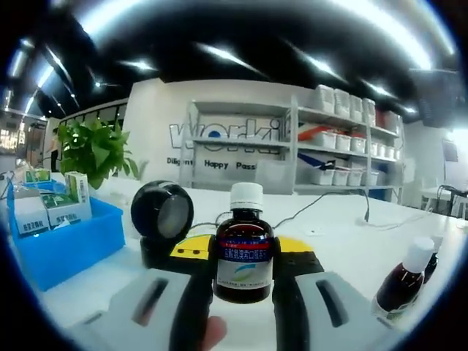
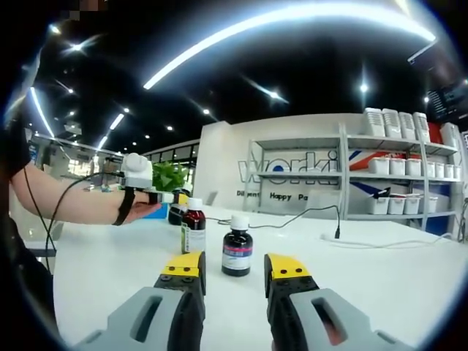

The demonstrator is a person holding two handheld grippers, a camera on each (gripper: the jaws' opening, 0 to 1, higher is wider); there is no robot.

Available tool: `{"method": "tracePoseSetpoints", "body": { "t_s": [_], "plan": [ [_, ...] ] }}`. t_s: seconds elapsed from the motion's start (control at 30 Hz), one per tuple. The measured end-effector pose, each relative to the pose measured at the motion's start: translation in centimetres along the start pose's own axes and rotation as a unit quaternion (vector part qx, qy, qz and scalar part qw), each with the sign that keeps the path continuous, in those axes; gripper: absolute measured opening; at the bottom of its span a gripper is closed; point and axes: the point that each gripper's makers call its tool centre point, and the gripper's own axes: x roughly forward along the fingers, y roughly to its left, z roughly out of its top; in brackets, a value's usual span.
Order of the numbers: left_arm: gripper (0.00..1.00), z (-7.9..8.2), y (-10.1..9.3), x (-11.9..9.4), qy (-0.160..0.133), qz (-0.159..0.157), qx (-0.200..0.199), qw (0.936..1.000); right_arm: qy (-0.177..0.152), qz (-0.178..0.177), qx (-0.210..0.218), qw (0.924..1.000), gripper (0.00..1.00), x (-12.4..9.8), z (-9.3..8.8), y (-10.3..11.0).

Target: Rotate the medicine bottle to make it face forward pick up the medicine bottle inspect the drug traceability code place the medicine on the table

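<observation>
In the left gripper view, a brown medicine bottle (image 1: pixel 244 252) w/ a white cap sits right between the left gripper (image 1: pixel 243 281)'s two black jaws. The jaws press on both its sides, so they are closed on it. Its label faces the camera: a blue band on top, white below. The yellow jaw tips peek out on each side of the bottle.

Behind it on the left is a round black scanner (image 1: pixel 161 214) on a stand. Further left is a blue bin (image 1: pixel 69 245) w/ small white and green boxes (image 1: pixel 53 206) in it. A green plant (image 1: pixel 95 150) stands behind the bin. At the lower right edge, two more brown bottles (image 1: pixel 408 278) w/ white caps stand on the white table (image 1: pixel 344 223). White shelves w/ white tubs (image 1: pixel 344 139) line the back wall.

In the right gripper view, the right gripper (image 2: pixel 234 274)'s jaws are open, w/ a wide gap and nothing in it. A second bottle (image 2: pixel 237 250), dark w/ a white cap, stands upright on the table past the yellow tips, about in line w/ the gap but not touching either jaw. To its left, the held medicine bottle (image 2: pixel 193 227) looks a bit taller, w/ the left gripper (image 2: pixel 150 191) and the person's hand (image 2: pixel 139 208) beside it. A black cable (image 2: pixel 292 218) runs across the table behind.
</observation>
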Motion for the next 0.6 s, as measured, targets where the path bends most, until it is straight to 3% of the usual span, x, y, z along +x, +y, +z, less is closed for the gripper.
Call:
{"method": "tracePoseSetpoints", "body": {
  "t_s": [0.13, 0.4, 0.6],
  "plan": [
    [0.21, -0.8, -0.8, -1.4, 0.004, -0.014, 0.003, 0.9999, 0.001, -0.001, -0.001, 1.0, 0.27, 0.0, 0.0, 0.0],
    [0.21, -1.5, -1.2, -2.1, 0.013, -0.037, -0.005, 0.9992, 0.003, -0.002, -0.002, 1.0, 0.27, 0.0, -0.1, 0.0],
    [0.21, -3.0, -1.7, -2.9, 0.029, -0.044, -0.016, 0.9985, 0.003, -0.004, -0.003, 1.0, 0.27, -0.1, 0.0, 0.0]
  ]
}}
